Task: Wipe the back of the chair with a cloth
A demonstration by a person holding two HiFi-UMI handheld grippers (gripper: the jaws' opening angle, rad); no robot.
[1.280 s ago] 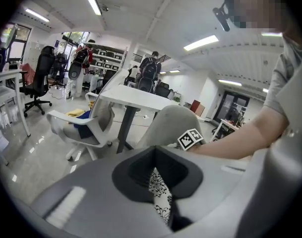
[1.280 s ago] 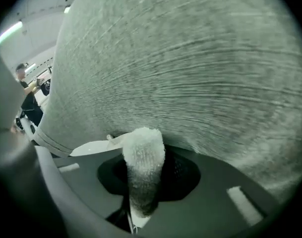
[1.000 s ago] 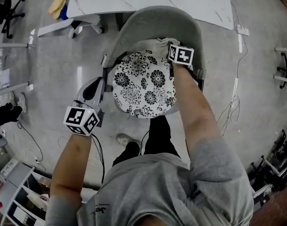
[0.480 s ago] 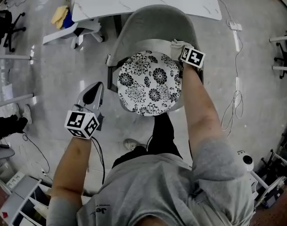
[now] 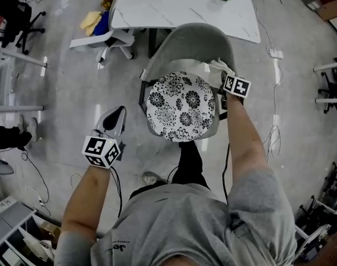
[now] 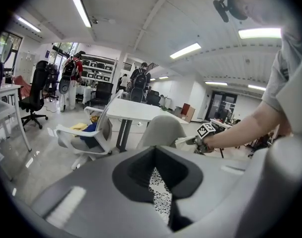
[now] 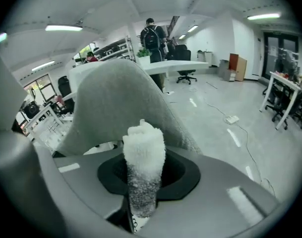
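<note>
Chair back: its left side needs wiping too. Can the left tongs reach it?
Probably yes: nothing stands between the left tongs and the chair back. But they carry nothing; the cloth is clamped in the right tongs.

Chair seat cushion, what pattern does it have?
The seat cushion has a black floral print on white, clearest in the head view.

Open floor (image 5: 63,87) flanks the chair (image 5: 185,43) — behind its back, the white table (image 5: 179,4) stands close.
</note>
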